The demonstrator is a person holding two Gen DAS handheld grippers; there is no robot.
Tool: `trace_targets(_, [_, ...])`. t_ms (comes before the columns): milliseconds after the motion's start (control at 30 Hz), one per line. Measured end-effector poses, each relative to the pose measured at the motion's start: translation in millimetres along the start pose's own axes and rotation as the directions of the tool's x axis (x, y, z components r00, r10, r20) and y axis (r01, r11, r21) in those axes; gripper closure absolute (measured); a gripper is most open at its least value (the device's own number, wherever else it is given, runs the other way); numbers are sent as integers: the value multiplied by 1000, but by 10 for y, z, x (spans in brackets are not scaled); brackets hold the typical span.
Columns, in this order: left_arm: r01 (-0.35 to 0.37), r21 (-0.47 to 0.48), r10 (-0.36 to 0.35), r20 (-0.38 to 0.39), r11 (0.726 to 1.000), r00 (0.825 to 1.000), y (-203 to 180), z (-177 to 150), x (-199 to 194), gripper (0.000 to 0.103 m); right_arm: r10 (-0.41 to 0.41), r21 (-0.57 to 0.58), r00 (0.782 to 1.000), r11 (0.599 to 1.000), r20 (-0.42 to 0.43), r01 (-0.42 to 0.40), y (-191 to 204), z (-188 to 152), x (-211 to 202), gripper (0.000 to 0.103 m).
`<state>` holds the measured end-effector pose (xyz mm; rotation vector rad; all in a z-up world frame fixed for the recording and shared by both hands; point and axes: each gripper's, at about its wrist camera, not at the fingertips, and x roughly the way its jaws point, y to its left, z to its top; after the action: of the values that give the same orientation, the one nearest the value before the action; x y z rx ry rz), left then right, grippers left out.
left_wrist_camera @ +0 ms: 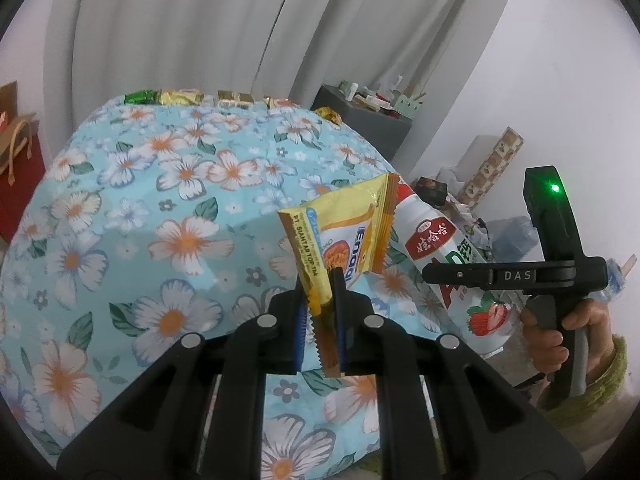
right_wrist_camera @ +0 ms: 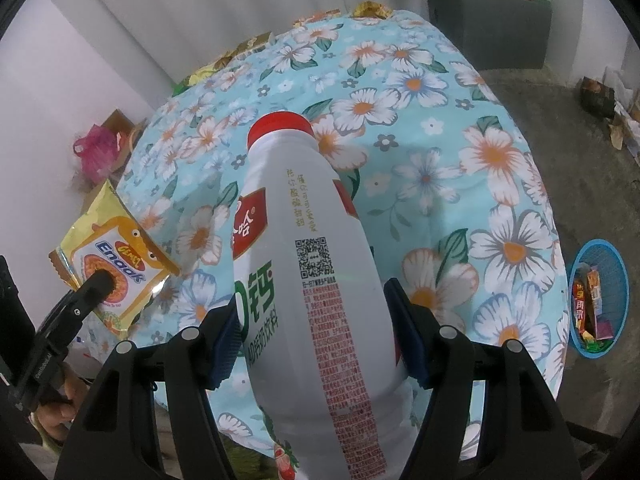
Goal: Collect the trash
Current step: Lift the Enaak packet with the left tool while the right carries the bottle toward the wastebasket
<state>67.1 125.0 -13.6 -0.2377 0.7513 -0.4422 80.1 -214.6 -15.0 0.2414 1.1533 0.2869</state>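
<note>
My left gripper (left_wrist_camera: pixel 322 312) is shut on a yellow Enaak snack wrapper (left_wrist_camera: pixel 344 232) and holds it above the floral tablecloth (left_wrist_camera: pixel 160 184). The wrapper also shows in the right wrist view (right_wrist_camera: pixel 116 264), pinched by the left gripper (right_wrist_camera: pixel 96 286). My right gripper (right_wrist_camera: pixel 316 336) is shut on a white drink bottle with a red cap (right_wrist_camera: pixel 304 264), held above the table. The bottle (left_wrist_camera: pixel 440 248) and the right gripper (left_wrist_camera: pixel 460 274) show at the right of the left wrist view.
A blue basket (right_wrist_camera: pixel 600 300) with several wrappers stands on the floor to the right of the table. Several shiny wrappers (left_wrist_camera: pixel 180 97) lie along the table's far edge. A grey cabinet (right_wrist_camera: pixel 492 20) stands beyond. Bags (right_wrist_camera: pixel 96 152) sit at the left.
</note>
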Motion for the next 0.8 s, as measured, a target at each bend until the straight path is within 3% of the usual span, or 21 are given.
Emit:
trace_targets(367, [-21, 24, 21, 30, 999, 999, -51, -6, -110, 94, 22, 7, 1000, 1000, 21, -22, 6, -18, -99, 38])
trace_targets(567, [-2, 33, 1, 43, 999, 999, -128, 31, -175, 94, 42, 30, 998, 999, 49, -43, -73, -15, -220, 38])
trace_targets(800, [42, 76, -47, 71, 996, 996, -336, 169, -268, 95, 50, 78, 989, 995, 137, -61, -276, -42, -588, 38])
